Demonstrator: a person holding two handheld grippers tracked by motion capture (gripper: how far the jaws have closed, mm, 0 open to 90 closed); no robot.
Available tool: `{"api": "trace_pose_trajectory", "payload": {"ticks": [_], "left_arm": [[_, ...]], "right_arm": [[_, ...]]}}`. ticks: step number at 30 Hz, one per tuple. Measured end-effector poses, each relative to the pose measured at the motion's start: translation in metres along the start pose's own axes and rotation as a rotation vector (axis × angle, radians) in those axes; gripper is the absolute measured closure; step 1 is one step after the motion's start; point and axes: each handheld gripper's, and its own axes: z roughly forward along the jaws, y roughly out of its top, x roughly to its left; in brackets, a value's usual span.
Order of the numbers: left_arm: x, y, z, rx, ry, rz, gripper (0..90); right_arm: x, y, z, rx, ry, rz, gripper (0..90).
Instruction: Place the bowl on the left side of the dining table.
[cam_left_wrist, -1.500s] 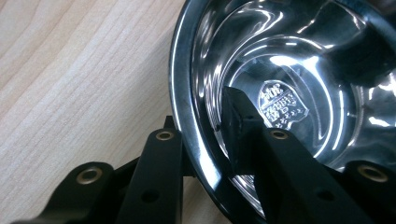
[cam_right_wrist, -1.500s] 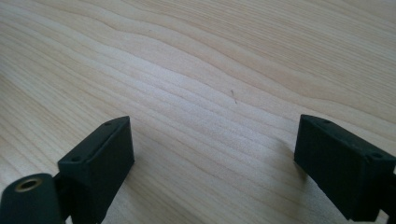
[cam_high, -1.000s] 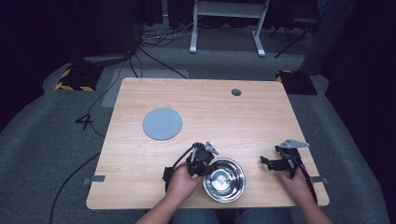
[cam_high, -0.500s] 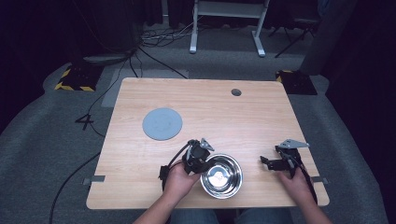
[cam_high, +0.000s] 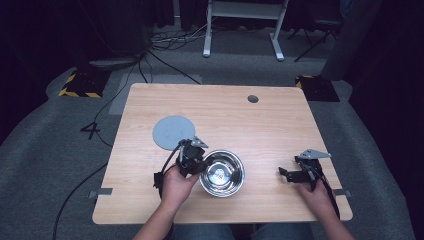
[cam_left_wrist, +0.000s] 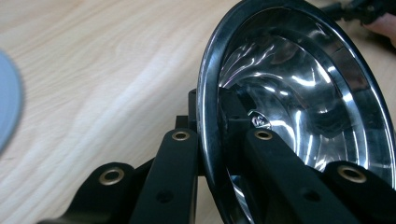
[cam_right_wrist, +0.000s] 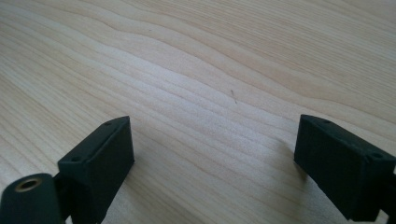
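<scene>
Near the table's (cam_high: 280, 125) front edge, the left gripper (cam_high: 196, 164) pinches the steel bowl's (cam_high: 222, 173) rim at nine o'clock; the right gripper (cam_high: 295, 172), jaws spread wide and empty, rests at the bowl's three o'clock.

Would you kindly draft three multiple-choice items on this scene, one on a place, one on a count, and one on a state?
1. Where does the grey disc lie relative to the steel bowl?
A. Inside the bowl
B. Farther from the person and to the left
C. At the table's right edge

2. How many bowls stand on the table?
A. One
B. Two
C. Three

3. How does the left gripper stand?
A. Open above bare wood
B. Shut on the bowl's rim
C. Shut on the disc

Answers:
1. B, as the high view shows the disc up and left of the bowl.
2. A, since a single bowl is there.
3. B, for the left gripper view shows one jaw outside the rim and one inside.
</scene>
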Motion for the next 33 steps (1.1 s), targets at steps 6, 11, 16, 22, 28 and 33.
{"api": "trace_pose_trajectory", "payload": {"ticks": [6, 11, 16, 22, 28, 33], "left_arm": [[0.018, -0.003, -0.014, -0.029, 0.037, -0.037, 85.9], [0.031, -0.005, -0.023, -0.049, 0.083, -0.073, 85.9], [0.041, -0.008, -0.029, -0.074, 0.113, -0.1, 85.9], [0.052, -0.011, -0.036, -0.084, 0.127, -0.115, 85.9], [0.061, -0.014, -0.042, -0.104, 0.139, -0.149, 85.9], [0.066, -0.011, -0.044, -0.121, 0.153, -0.164, 85.9]], "right_arm": [[0.0, 0.0, 0.0, 0.0, 0.0, -0.001, 11.7], [0.0, 0.0, 0.0, 0.0, 0.0, 0.0, 11.7], [0.0, 0.0, 0.0, -0.001, 0.0, 0.0, 11.7], [0.0, 0.0, 0.0, -0.001, 0.0, 0.0, 11.8], [0.0, 0.0, 0.0, -0.001, 0.0, 0.0, 11.7], [0.0, 0.0, 0.0, 0.0, 0.0, 0.0, 11.7]]}}
